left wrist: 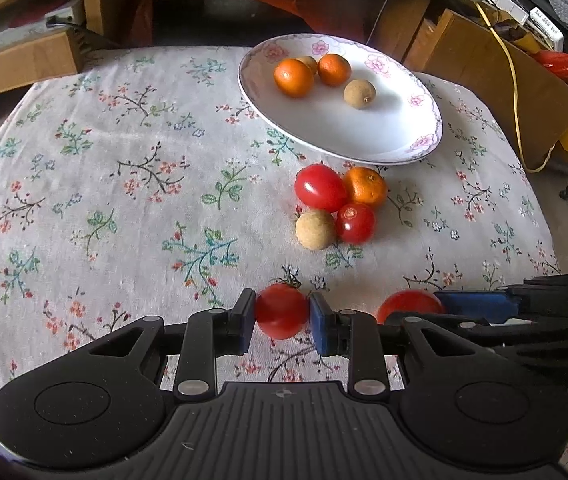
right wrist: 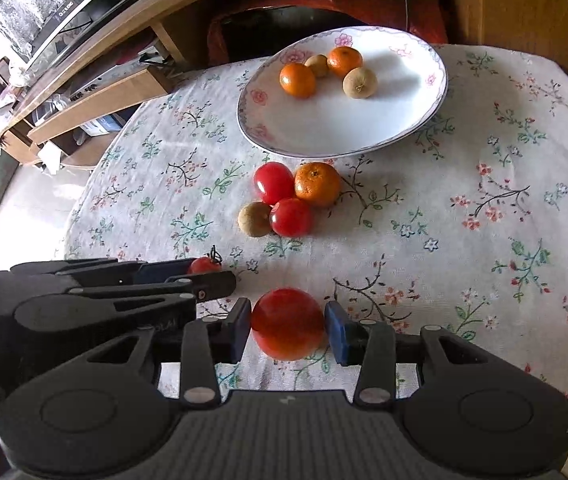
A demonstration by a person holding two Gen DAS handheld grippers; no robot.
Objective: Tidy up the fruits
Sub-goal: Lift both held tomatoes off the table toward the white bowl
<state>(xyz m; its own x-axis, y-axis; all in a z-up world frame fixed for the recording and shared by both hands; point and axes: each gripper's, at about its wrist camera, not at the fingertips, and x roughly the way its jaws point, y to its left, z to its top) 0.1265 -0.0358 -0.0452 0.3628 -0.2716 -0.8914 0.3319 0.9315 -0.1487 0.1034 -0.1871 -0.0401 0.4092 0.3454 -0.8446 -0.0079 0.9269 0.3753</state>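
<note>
Floral-clothed counter: each claw, left claw and right claw, grips a tomato; smooth, soft-skinned, so clamp lightly across the middle.

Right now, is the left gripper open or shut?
Shut on a tomato: both pads of the left gripper press the small red tomato.

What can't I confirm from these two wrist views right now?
- Right wrist view: the left gripper's tomato is mostly hidden by that gripper's fingers.
- Left wrist view: the right gripper's tomato has its lower half behind the finger.
- On the plate, one small brown fruit sits half behind the oranges.
- Both views: whether either tomato is lifted off the cloth.
</note>
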